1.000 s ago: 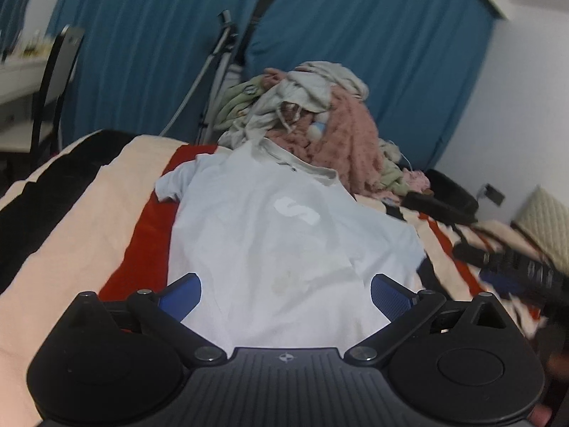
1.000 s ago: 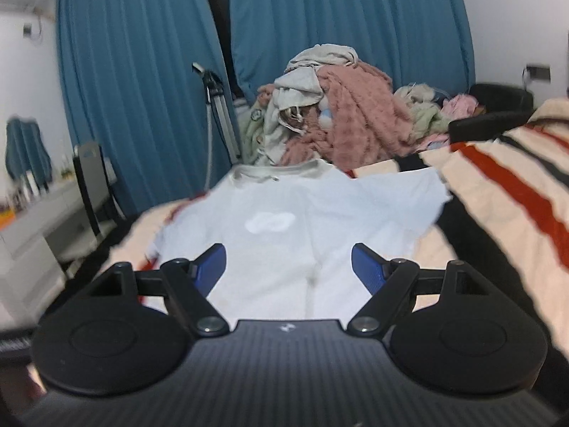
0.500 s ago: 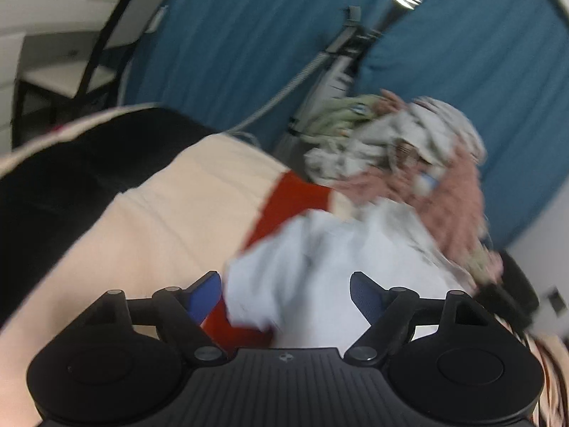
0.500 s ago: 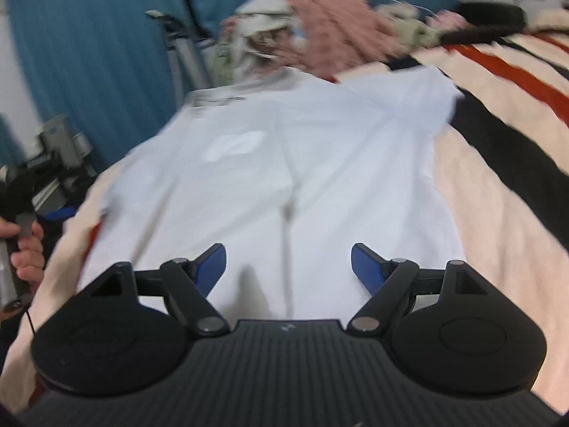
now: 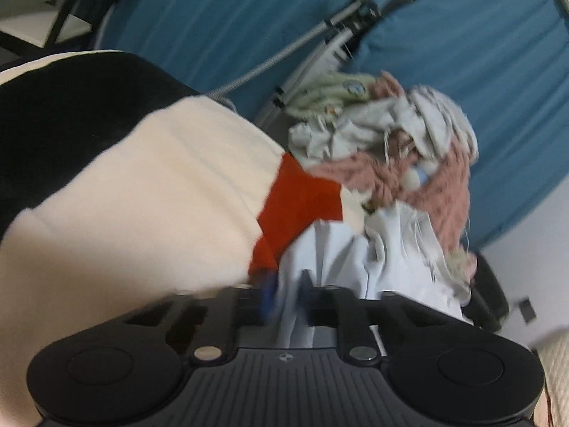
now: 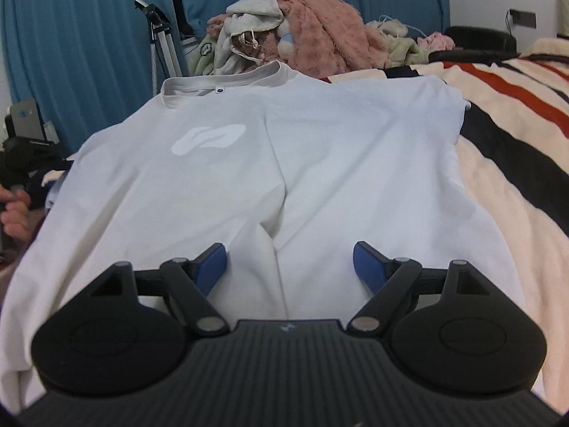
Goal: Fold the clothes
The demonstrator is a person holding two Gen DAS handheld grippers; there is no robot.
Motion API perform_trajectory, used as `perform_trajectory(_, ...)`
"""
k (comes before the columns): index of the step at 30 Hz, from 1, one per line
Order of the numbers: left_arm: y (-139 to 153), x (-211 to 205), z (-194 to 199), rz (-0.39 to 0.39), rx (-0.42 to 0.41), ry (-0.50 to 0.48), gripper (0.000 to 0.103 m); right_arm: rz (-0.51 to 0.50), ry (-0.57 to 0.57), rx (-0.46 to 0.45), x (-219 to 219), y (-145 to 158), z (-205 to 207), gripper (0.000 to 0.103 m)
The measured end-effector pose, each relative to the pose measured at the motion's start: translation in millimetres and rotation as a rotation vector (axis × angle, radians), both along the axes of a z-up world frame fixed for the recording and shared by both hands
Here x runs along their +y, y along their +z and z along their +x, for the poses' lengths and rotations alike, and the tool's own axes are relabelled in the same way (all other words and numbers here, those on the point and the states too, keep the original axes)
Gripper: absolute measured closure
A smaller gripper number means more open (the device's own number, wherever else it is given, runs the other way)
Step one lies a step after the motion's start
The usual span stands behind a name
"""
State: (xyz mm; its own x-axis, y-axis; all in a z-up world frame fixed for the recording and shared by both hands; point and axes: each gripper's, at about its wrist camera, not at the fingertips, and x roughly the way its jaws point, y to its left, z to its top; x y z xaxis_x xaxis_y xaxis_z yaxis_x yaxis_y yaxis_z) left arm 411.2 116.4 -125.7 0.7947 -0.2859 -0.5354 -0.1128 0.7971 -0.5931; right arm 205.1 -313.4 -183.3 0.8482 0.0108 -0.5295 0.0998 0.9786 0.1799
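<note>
A white T-shirt (image 6: 284, 149) with a pale chest logo lies spread face up on the striped bed, collar at the far end. My right gripper (image 6: 290, 265) is open and empty, hovering over the shirt's lower middle. My left gripper (image 5: 286, 291) is shut on the shirt's left sleeve (image 5: 341, 259), with white cloth bunched between its blue pads. The left gripper and the hand holding it also show at the left edge of the right wrist view (image 6: 14, 210).
A pile of unfolded clothes (image 6: 302, 32), pink and grey, sits at the bed's far end. The blanket (image 6: 515, 149) has cream, red and black stripes. Blue curtains (image 6: 78, 35) and a metal stand (image 6: 160, 39) are behind. A black object (image 6: 476, 41) lies at the far right.
My left gripper swung to the shirt's left sleeve and closed on it. My right gripper dropped lower over the shirt and stayed open.
</note>
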Motion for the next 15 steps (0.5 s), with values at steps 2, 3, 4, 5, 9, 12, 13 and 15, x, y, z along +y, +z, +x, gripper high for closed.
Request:
perform_trajectory(2,8.9,-6.0,1.7,0.069,0.017,-0.034,0.098,-0.009,-0.005,-0.001,1.4,0.4,-1.9,0.023)
perform_trajectory(3,15.6,-10.5,2.8,0.117,0.020,-0.054,0.099,-0.011,-0.007,-0.002,1.6,0.3,-3.1,0.024)
perform_trajectory(4,22.4,-15.1,3.9,0.166,0.024,-0.074,0.099,-0.012,-0.009,-0.003,1.8,0.2,-4.3,0.024)
perform_trajectory(5,33.8,-15.3,4.3,0.211,0.010,-0.067,0.100,-0.011,-0.012,-0.006,1.4,0.0,-5.6,0.024)
perform_trajectory(9,81.8,-8.9,19.2,0.418,0.003,0.003,0.100,-0.011,-0.017,-0.013,1.1,-1.1,-9.1,0.024)
perform_trajectory(12,95.9,-16.0,41.9,0.621,0.037,0.009,0.100,-0.014,-0.011,-0.014,1.5,-1.2,-8.4,0.024)
perform_trajectory(13,97.5,-19.9,49.4,0.685,0.044,0.001,0.100,-0.012,-0.008,-0.015,0.8,-1.4,-8.4,0.024)
perform_trajectory(15,83.9,-26.7,55.9,0.720,0.073,0.007,0.100,-0.008,-0.005,-0.015,-0.3,-2.2,-7.6,0.023)
